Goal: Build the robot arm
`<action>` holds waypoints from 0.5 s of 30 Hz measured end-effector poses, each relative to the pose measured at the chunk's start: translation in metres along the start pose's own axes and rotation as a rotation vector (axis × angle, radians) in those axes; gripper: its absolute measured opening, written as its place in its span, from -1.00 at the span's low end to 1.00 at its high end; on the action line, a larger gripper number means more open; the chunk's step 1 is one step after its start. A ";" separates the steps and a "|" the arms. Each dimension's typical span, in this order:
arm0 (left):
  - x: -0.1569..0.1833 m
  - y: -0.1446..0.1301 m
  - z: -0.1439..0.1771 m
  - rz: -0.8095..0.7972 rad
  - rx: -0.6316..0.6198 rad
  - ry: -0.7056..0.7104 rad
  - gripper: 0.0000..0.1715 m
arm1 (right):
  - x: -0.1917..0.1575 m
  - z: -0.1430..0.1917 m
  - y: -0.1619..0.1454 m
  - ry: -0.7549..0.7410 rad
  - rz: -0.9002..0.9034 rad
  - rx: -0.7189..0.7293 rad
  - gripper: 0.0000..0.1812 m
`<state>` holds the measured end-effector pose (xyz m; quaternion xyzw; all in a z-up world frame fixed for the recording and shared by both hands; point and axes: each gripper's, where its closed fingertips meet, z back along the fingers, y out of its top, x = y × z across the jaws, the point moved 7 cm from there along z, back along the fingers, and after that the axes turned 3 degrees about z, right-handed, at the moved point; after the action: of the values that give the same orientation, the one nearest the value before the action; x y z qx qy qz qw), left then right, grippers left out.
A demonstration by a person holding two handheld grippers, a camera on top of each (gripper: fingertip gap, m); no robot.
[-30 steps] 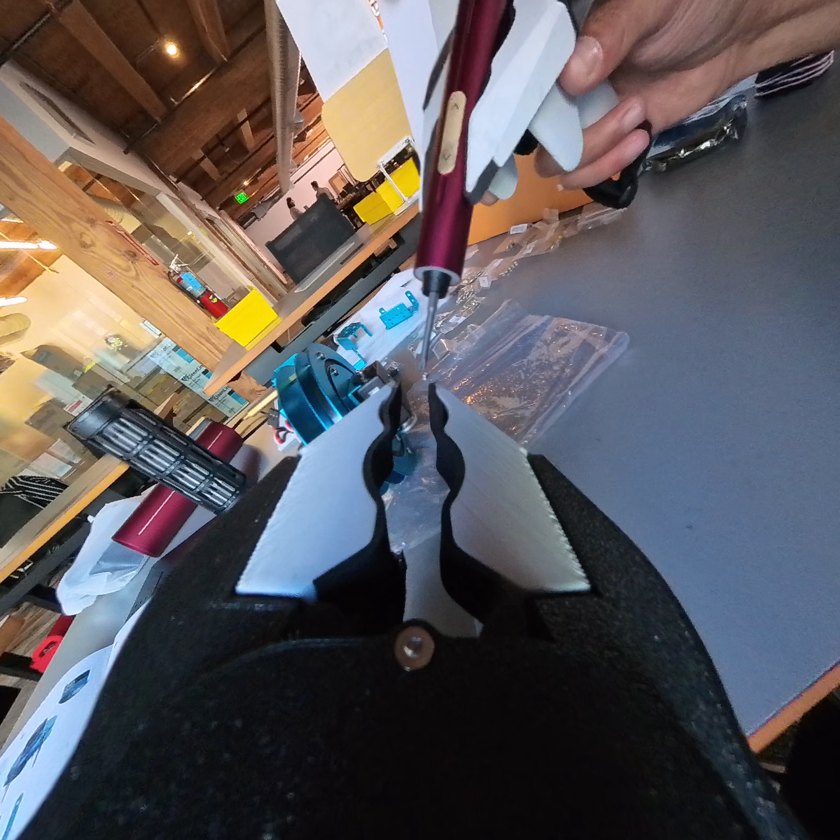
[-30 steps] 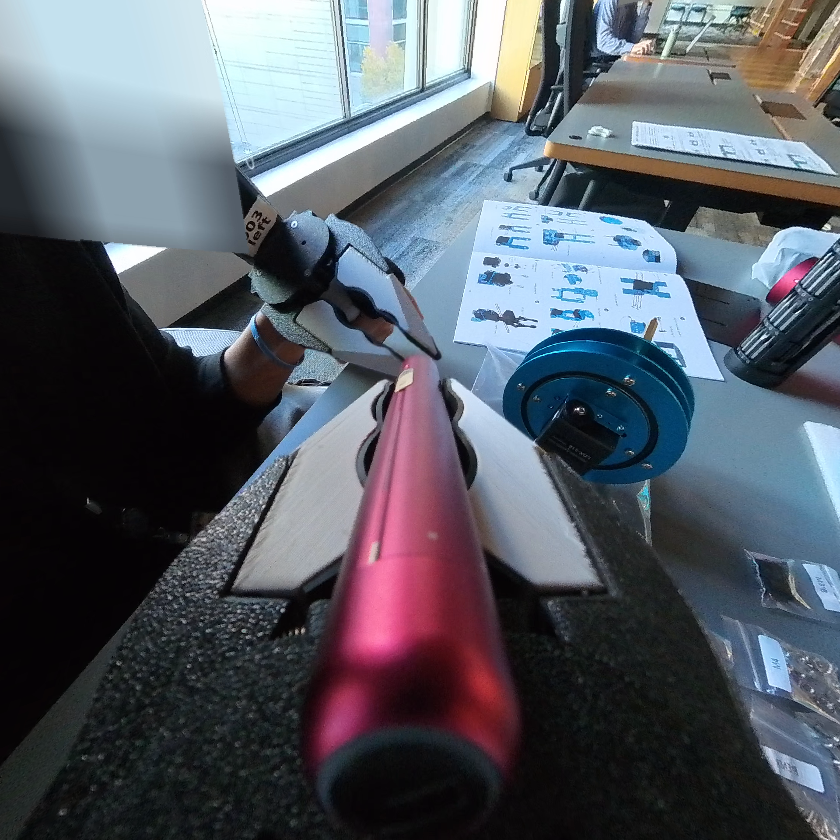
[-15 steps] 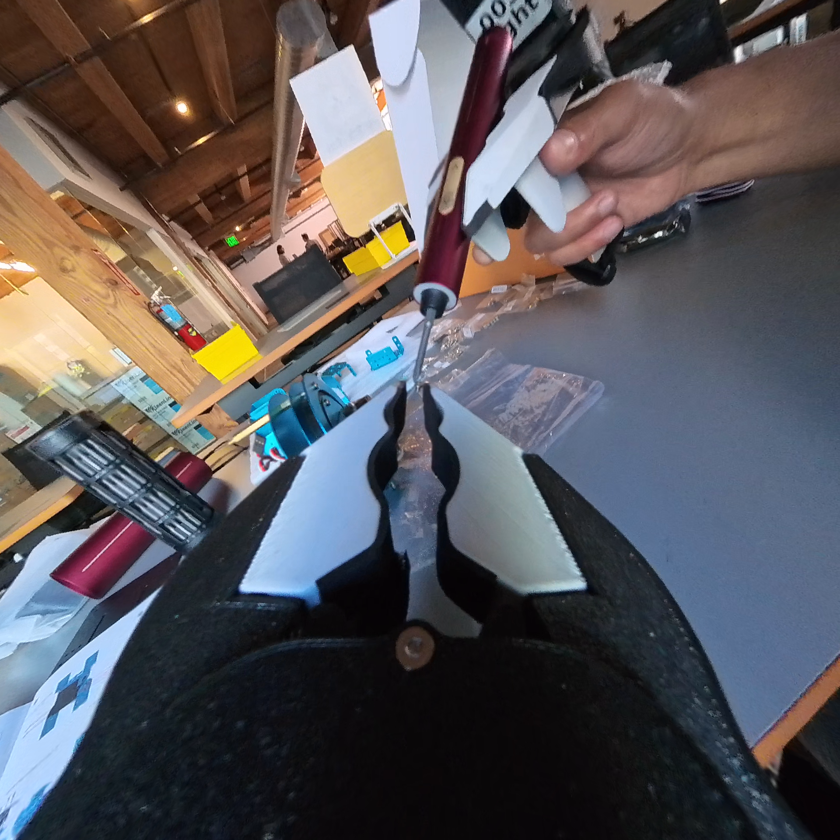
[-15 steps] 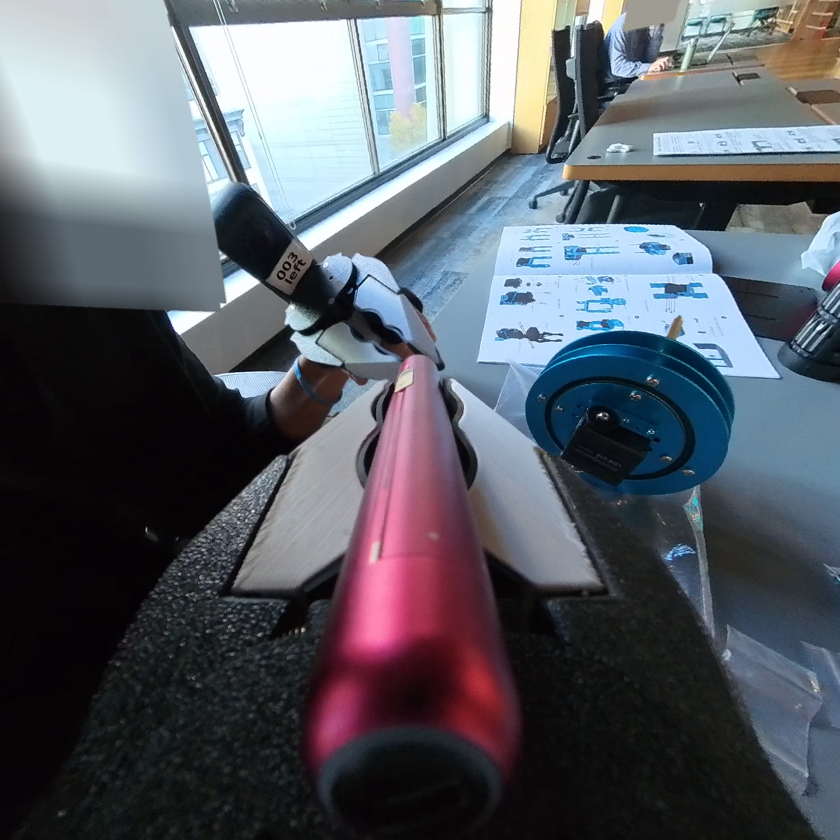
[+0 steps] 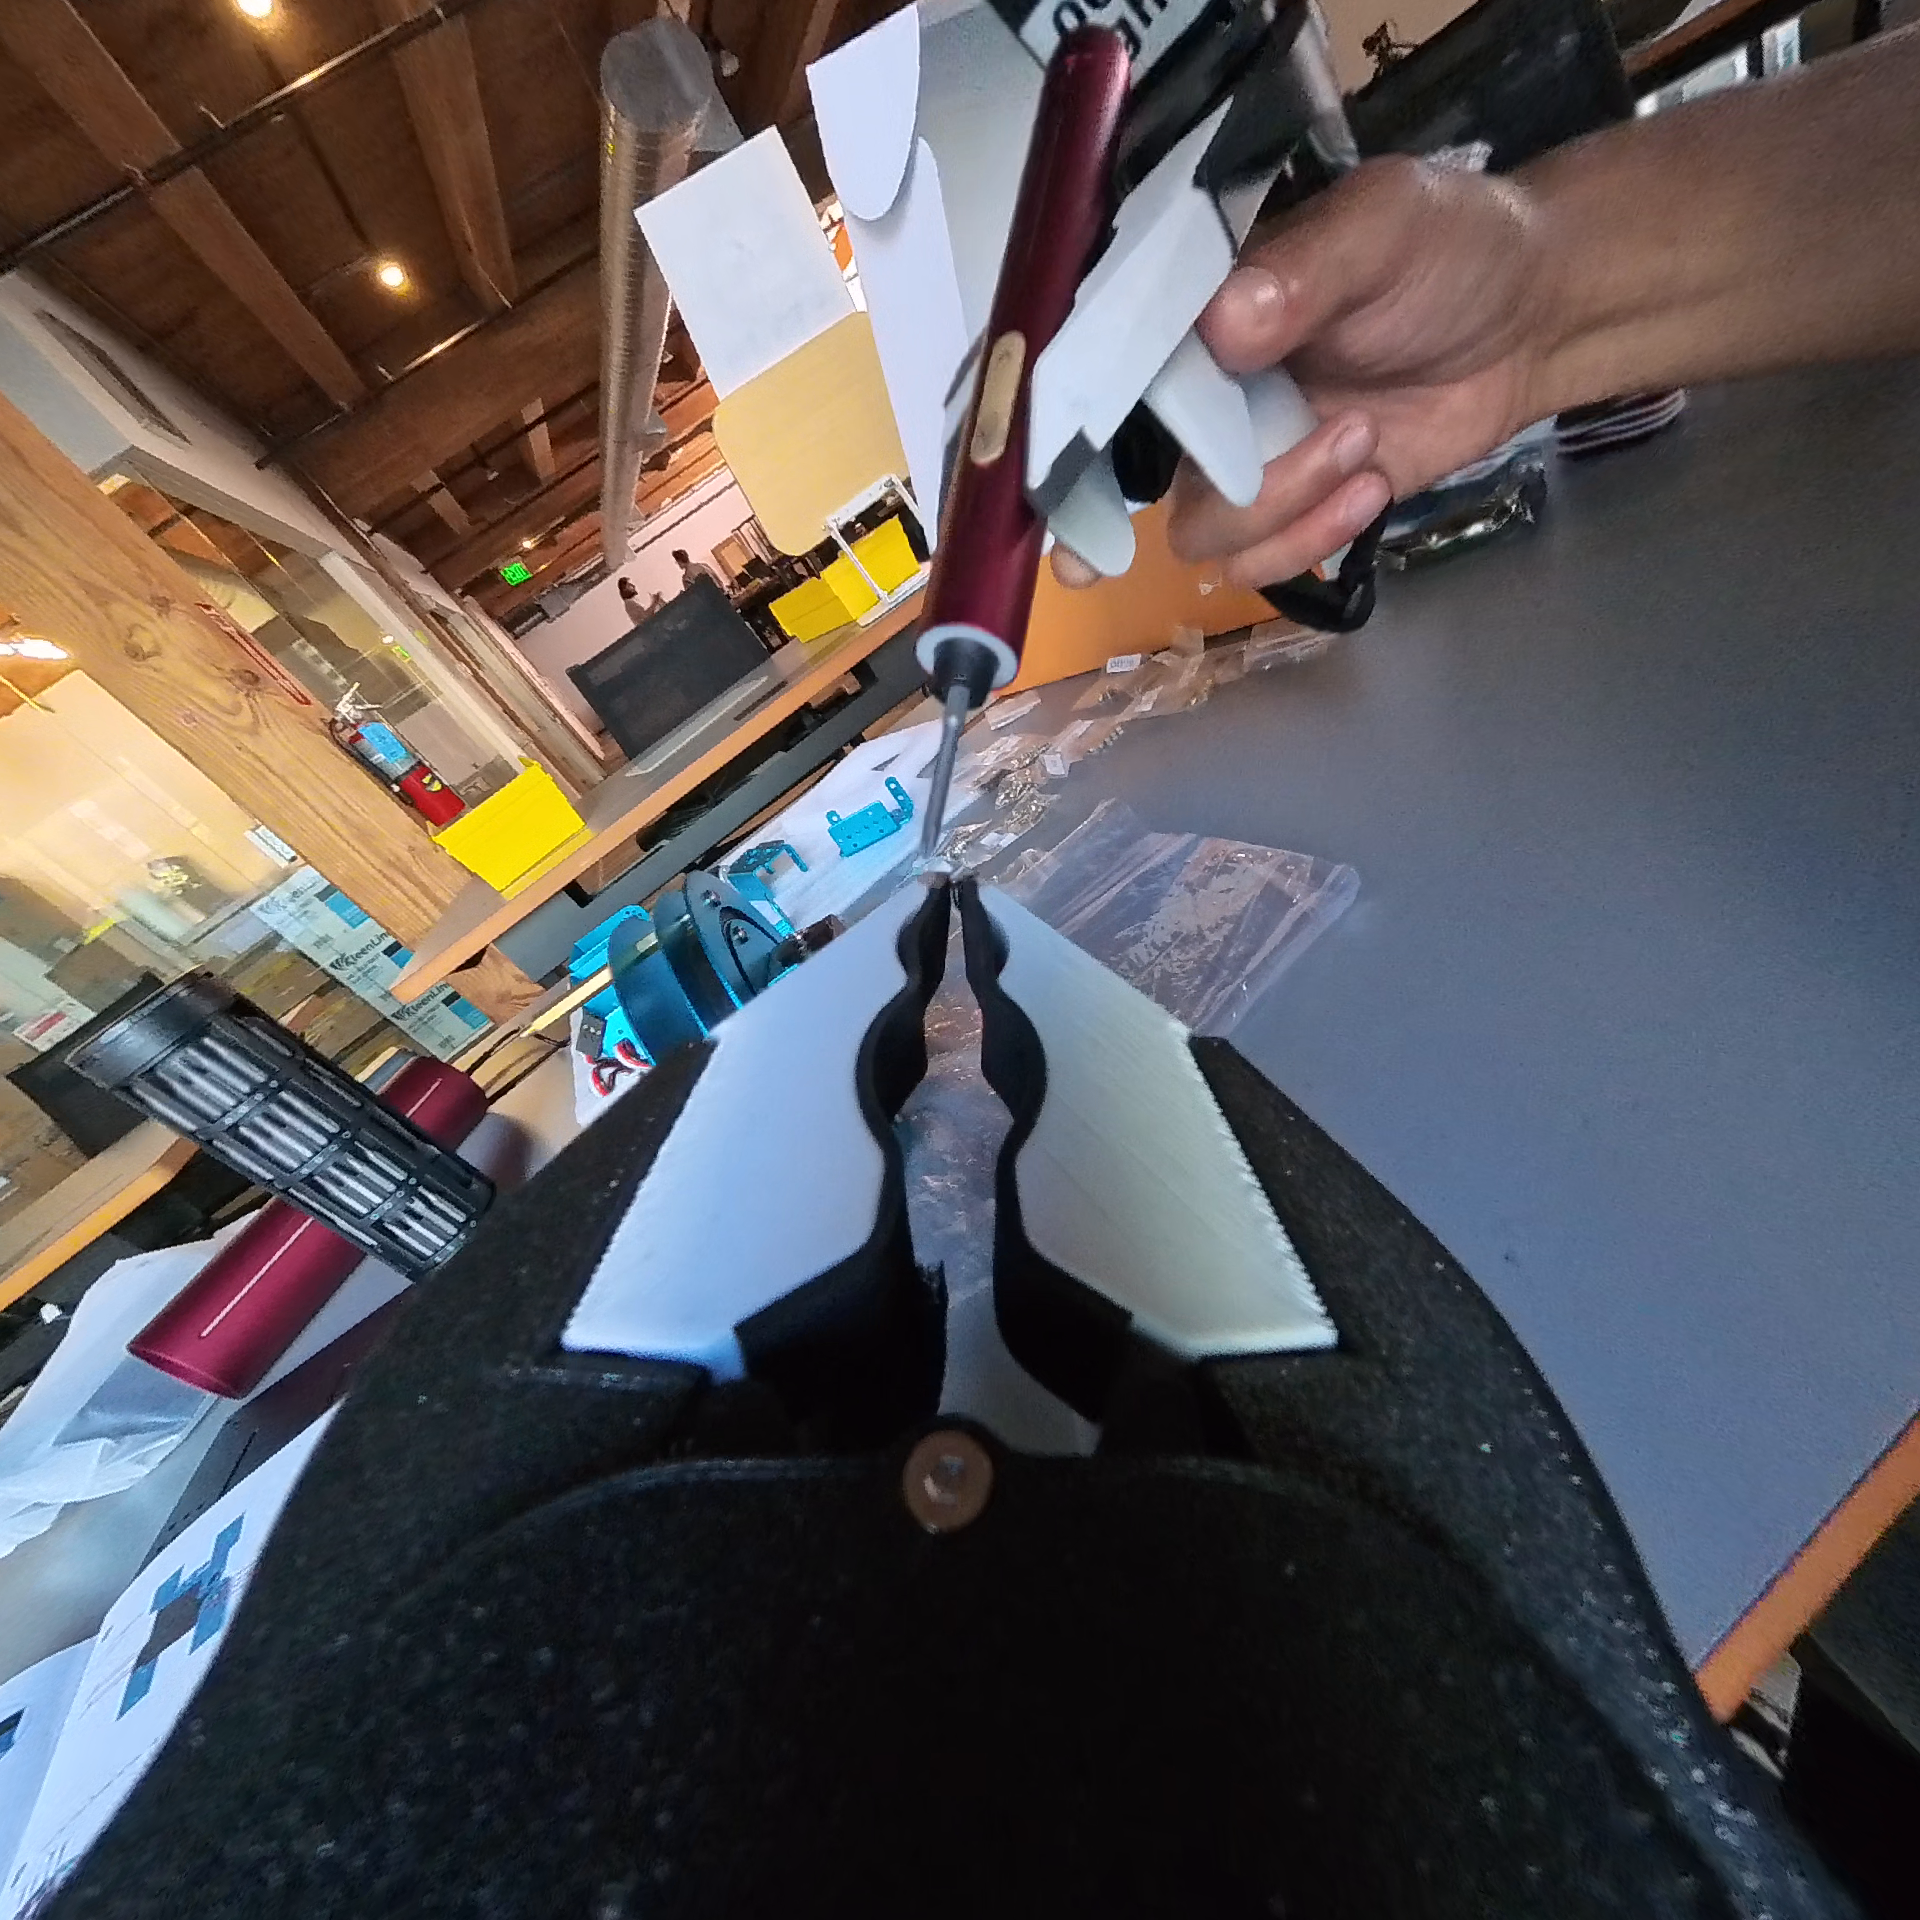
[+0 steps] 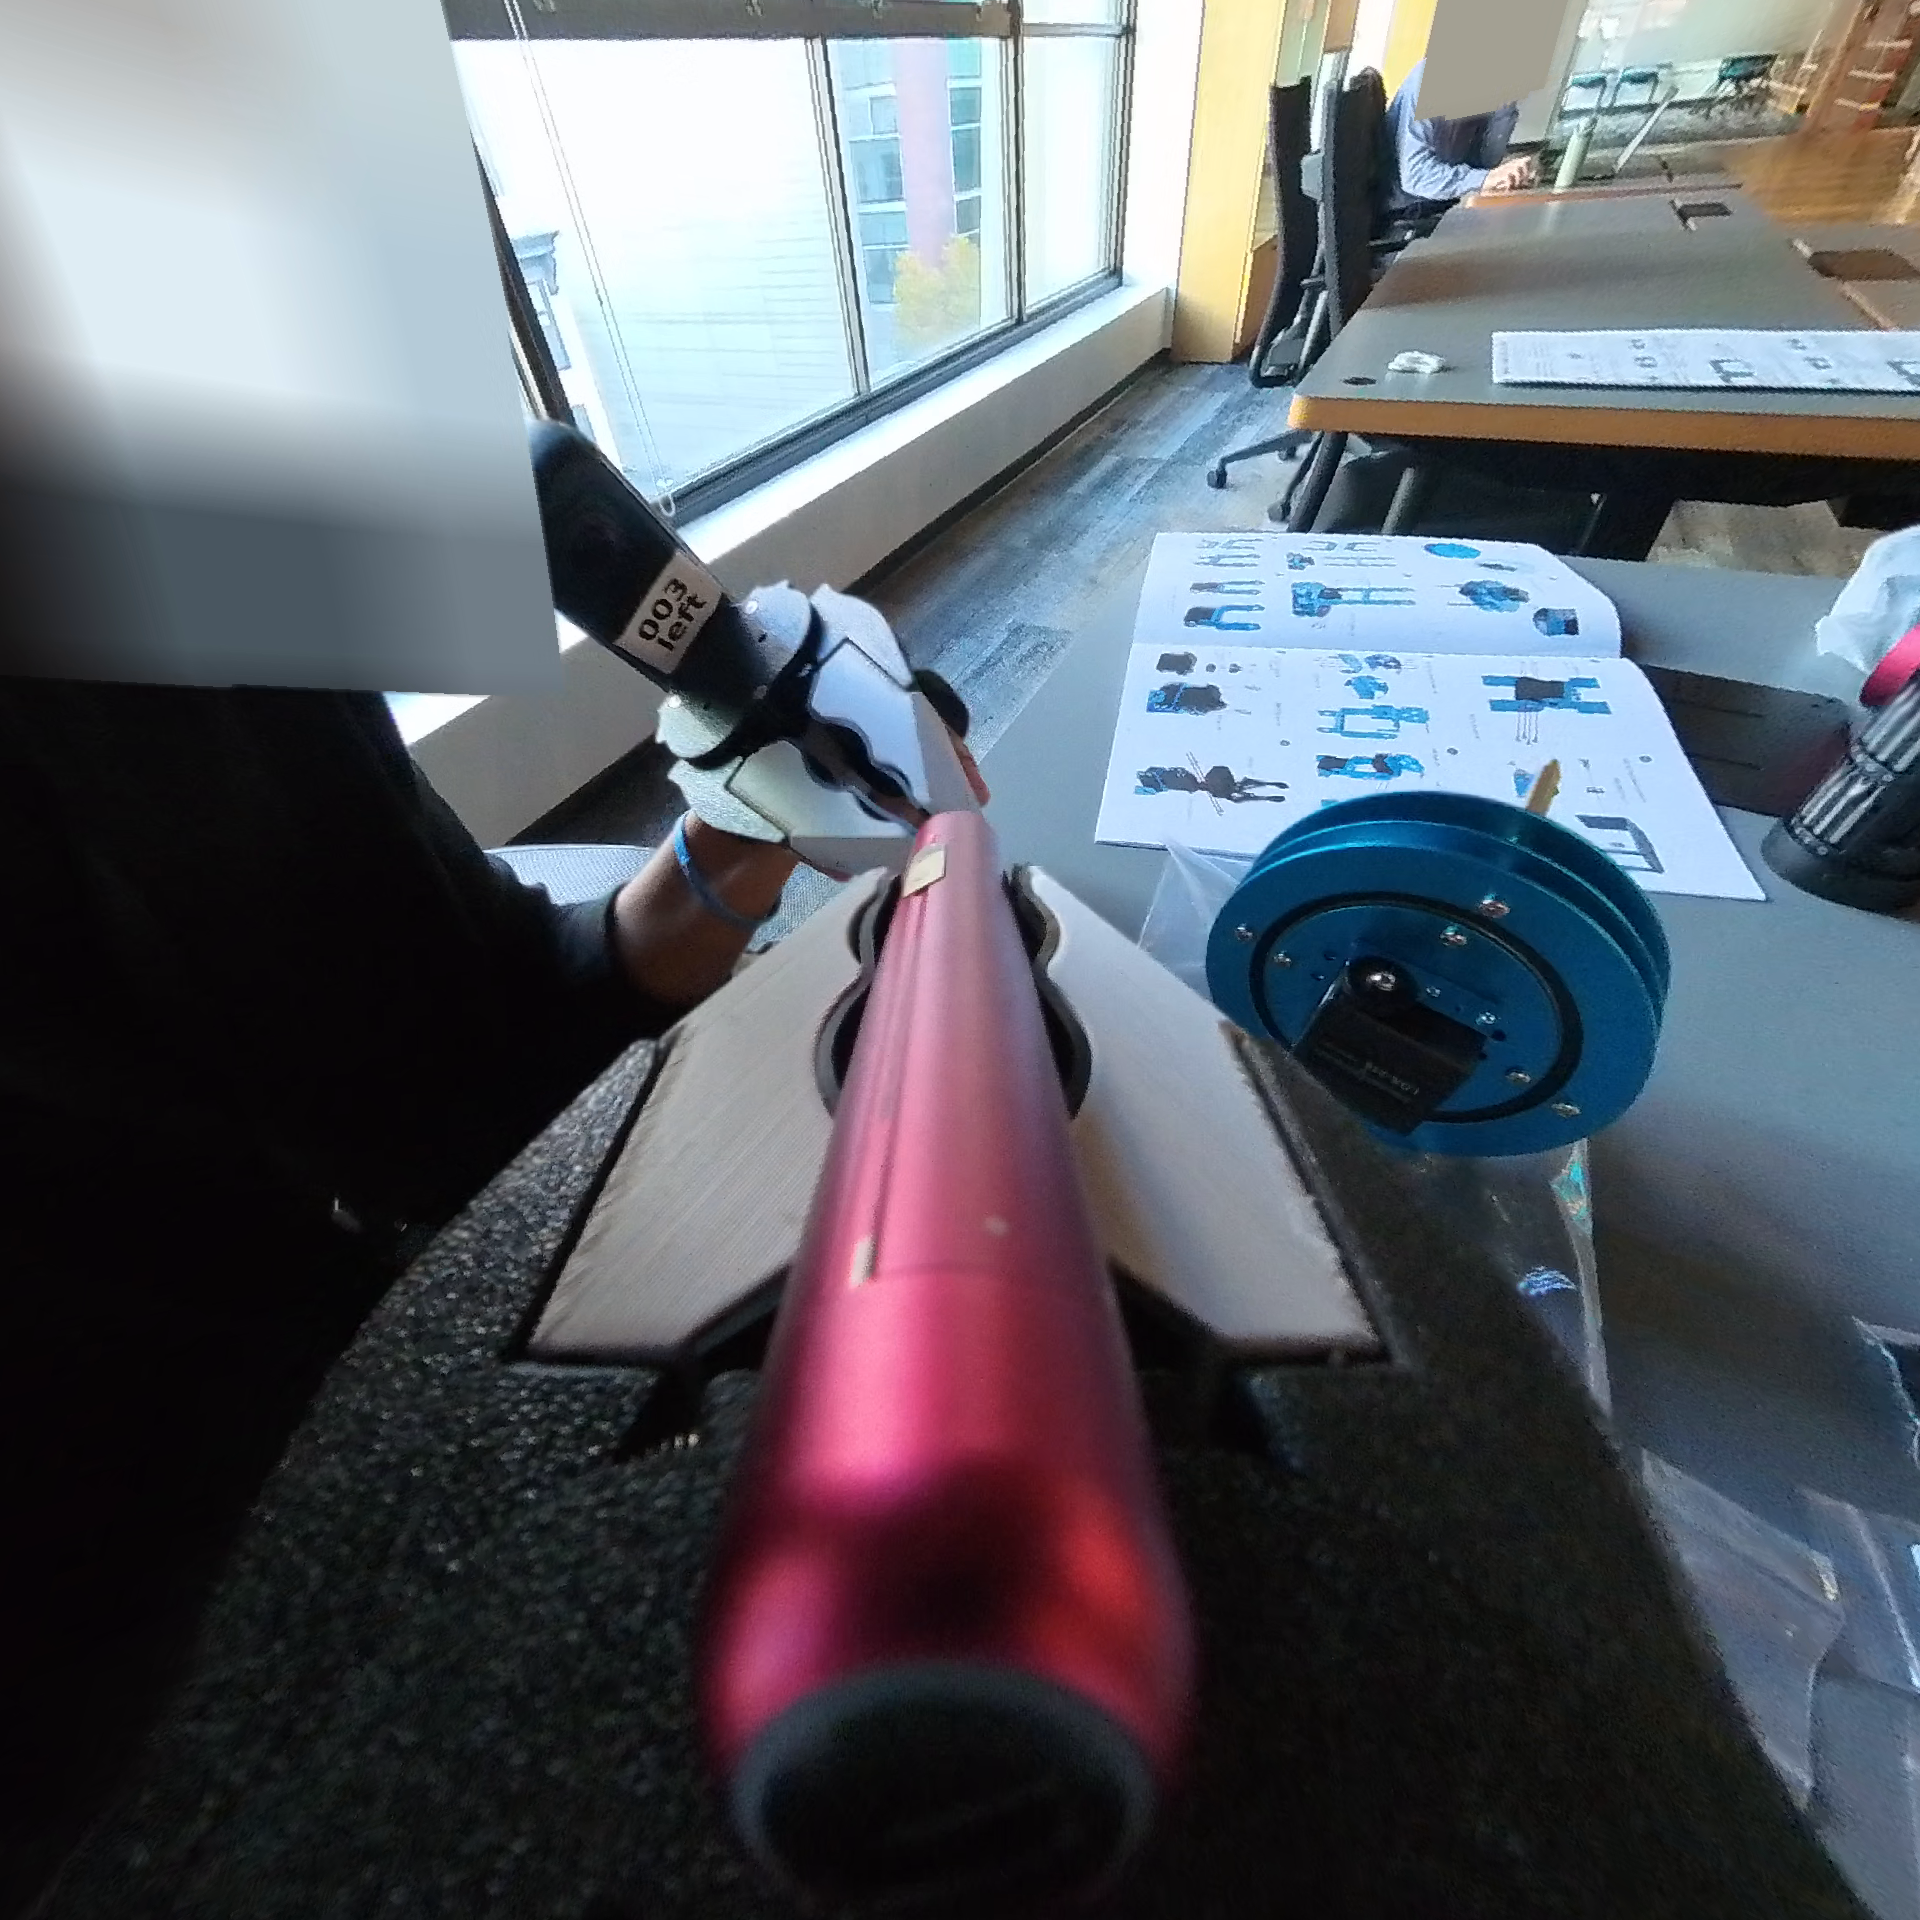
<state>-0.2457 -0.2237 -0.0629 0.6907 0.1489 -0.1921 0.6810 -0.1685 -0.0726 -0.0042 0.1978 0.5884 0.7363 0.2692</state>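
While the right tool grips a red electric screwdriver, the left tool pinches a tiny screw at its tips.

Seen from the left wrist, the screwdriver's bit comes down from 12 o'clock onto that screw. On the grey tabletop, a blue round assembly stands at 3 o'clock of the right tool, a clear plastic bag at 1 o'clock of the left.
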 end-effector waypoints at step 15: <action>-0.001 -0.002 0.000 -0.004 -0.021 0.005 -0.98 | 0.001 -0.002 -0.005 -0.002 0.003 -0.037 -0.74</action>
<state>-0.2469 -0.2236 -0.0641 0.6836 0.1539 -0.1902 0.6876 -0.1694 -0.0730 -0.0096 0.1941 0.5740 0.7474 0.2724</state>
